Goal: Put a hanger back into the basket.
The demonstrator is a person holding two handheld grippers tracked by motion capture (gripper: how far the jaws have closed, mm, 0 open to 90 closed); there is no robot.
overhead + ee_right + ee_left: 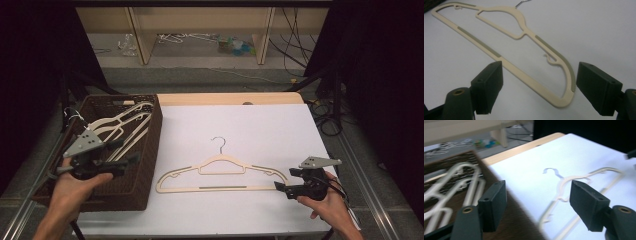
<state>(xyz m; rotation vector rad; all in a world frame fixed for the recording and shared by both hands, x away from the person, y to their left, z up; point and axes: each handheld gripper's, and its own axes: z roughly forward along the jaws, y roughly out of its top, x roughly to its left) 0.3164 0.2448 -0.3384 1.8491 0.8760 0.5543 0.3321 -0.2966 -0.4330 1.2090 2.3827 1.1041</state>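
Note:
A cream plastic hanger [222, 175] with a metal hook [219, 143] lies flat on the white table top, hook pointing away from me. My right gripper [284, 179] sits low at its right end, open. In the right gripper view the hanger's [519, 22] rounded end lies between the spread jaws [539, 75], and neither pad touches it. My left gripper [127, 151] hovers open and empty over the brown wicker basket [152, 145], which holds several more cream hangers [120, 125]. The left gripper view shows its jaws [537, 195] wide apart above the basket's edge [511, 217], with the table hanger [584, 178] blurred beyond.
The basket stands off the table's left side. A wooden strip [230, 98] borders the table's far edge. Beyond it are wooden shelf legs [140, 35] and floor clutter. Cables [327, 117] trail down the right side. White surface lies free around the hanger.

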